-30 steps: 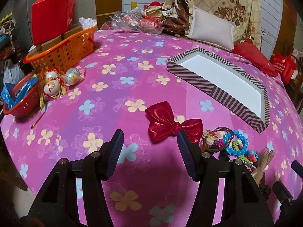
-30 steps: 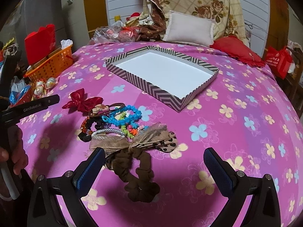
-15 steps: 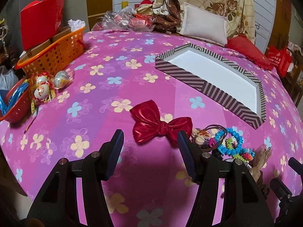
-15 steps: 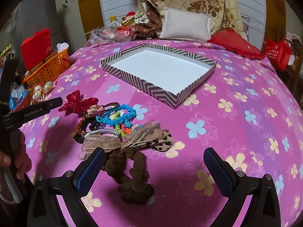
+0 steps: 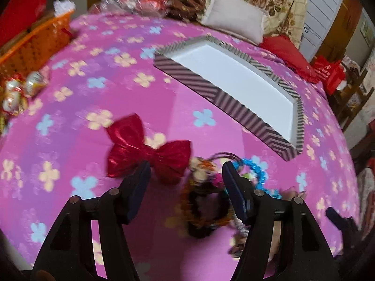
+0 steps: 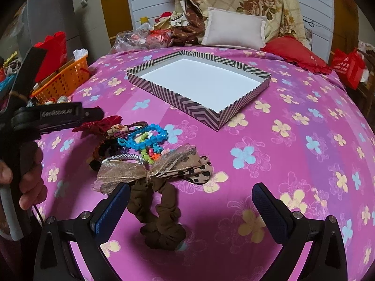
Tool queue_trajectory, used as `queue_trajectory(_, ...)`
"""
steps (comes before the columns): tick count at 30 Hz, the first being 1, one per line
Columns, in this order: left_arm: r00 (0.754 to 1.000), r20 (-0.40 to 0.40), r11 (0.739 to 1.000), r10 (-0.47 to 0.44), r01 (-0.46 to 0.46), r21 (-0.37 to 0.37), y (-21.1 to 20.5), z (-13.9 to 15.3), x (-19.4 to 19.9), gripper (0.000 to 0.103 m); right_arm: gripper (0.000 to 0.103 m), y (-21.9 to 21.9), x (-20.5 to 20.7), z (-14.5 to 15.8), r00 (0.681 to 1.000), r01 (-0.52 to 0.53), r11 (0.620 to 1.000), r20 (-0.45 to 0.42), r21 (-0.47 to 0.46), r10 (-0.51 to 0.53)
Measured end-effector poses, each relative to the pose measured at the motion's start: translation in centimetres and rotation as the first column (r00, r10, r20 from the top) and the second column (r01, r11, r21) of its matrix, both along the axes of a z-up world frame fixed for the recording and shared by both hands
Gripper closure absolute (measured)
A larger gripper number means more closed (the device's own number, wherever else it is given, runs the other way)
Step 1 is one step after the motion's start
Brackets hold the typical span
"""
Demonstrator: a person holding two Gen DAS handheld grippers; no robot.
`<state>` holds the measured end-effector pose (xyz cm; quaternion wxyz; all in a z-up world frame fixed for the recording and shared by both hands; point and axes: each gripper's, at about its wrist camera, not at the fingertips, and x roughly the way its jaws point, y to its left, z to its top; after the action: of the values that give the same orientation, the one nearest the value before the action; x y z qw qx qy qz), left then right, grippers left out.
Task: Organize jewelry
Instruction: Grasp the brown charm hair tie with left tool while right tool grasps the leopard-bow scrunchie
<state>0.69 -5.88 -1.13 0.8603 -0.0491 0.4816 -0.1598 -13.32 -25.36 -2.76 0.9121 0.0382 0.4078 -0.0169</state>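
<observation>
A striped tray (image 6: 187, 104) with a white floor lies on the pink flowered bedspread; it also shows in the left wrist view (image 5: 187, 75). Near it sits a pile of hair things: a red bow (image 5: 145, 149), a blue bead bracelet (image 6: 150, 137), a gold-and-leopard ribbon bow (image 6: 154, 169), a brown scrunchie (image 6: 161, 220) and a dark beaded ring (image 5: 204, 207). My left gripper (image 5: 185, 175) is open, low over the red bow and the beaded ring. My right gripper (image 6: 191, 200) is open wide, just above the brown scrunchie.
An orange basket (image 6: 63, 80) with a red bag (image 6: 52, 49) stands at the left edge. Foil-wrapped eggs (image 5: 21, 89) lie near it. Pillows (image 6: 234, 31) and plastic bags (image 6: 140, 38) line the far side. A red bag (image 6: 348, 66) hangs at the right.
My left gripper has moved forward and right, down toward the pile, so the red bow and beaded ring now lie between its fingers. My right gripper has barely moved.
</observation>
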Motion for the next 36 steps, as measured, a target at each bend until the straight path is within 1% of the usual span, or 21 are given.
queue_trajectory(2, 0.999, -0.043, 1.0, -0.013, 0.013, -0.011, -0.5, -0.4, 0.5, 0.039, 0.0, -0.2, 0.0, -0.2, 1.0, -0.001, 1.0, 0.001, 0.006, 0.001)
queue_trajectory(5, 0.993, -0.114, 1.0, -0.001, 0.002, 0.008, -1.0, -1.2, 1.5, 0.039, 0.0, -0.7, 0.1, -0.5, 1.0, 0.005, 1.0, -0.003, 0.026, -0.005)
queue_trajectory(7, 0.988, -0.154, 1.0, -0.003, 0.002, -0.001, -1.1, -1.6, 2.0, 0.039, 0.0, -1.0, 0.1, -0.6, 1.0, 0.006, 0.999, -0.003, 0.046, -0.006)
queue_trajectory(13, 0.981, -0.192, 1.0, 0.01, -0.005, 0.031, -1.9, -1.8, 2.8, 0.039, 0.0, -1.3, 0.1, -0.7, 1.0, 0.005, 0.997, 0.015, 0.077, -0.006)
queue_trajectory(15, 0.978, -0.207, 1.0, 0.003, 0.003, 0.027, -2.5, -1.9, 3.1, 0.039, 0.0, -1.4, 0.1, -0.8, 1.0, 0.005, 0.997, 0.005, 0.082, -0.005)
queue_trajectory(17, 0.976, -0.216, 1.0, 0.005, 0.002, 0.031, -2.8, -2.0, 3.5, 0.039, 0.0, -1.4, 0.1, -0.8, 1.0, 0.004, 0.997, -0.003, 0.078, -0.003)
queue_trajectory(20, 0.974, -0.225, 0.998, 0.009, 0.005, 0.06, -3.3, -2.5, 3.9, 0.039, 0.0, -1.4, 0.1, -0.9, 1.0, 0.002, 0.997, -0.008, 0.071, -0.002)
queue_trajectory(25, 0.976, -0.219, 0.998, 0.002, 0.01, 0.054, -3.5, -2.6, 4.1, 0.039, 0.0, -1.4, 0.4, -1.2, 1.0, 0.002, 0.996, -0.022, 0.09, 0.0)
queue_trajectory(28, 0.977, -0.213, 0.998, -0.001, 0.015, 0.063, -3.7, -2.6, 4.2, 0.039, 0.0, -0.8, 0.5, -1.3, 0.999, -0.017, 0.997, -0.031, 0.078, 0.02)
queue_trajectory(32, 0.979, -0.205, 0.997, -0.004, 0.019, 0.073, -3.8, -2.8, 4.2, 0.04, 0.0, 0.8, 1.2, -1.6, 0.997, -0.065, 0.997, -0.047, 0.041, 0.067)
queue_trajectory(33, 0.979, -0.204, 0.997, -0.006, 0.021, 0.075, -3.9, -2.8, 4.2, 0.04, 0.001, 1.4, 1.5, -1.7, 0.996, -0.078, 0.997, -0.051, 0.022, 0.08)
queue_trajectory(36, 0.979, -0.205, 0.997, -0.009, 0.024, 0.073, -3.8, -2.9, 4.3, 0.04, 0.014, 2.5, 2.5, -2.1, 0.991, -0.111, 0.994, -0.079, 0.0, 0.11)
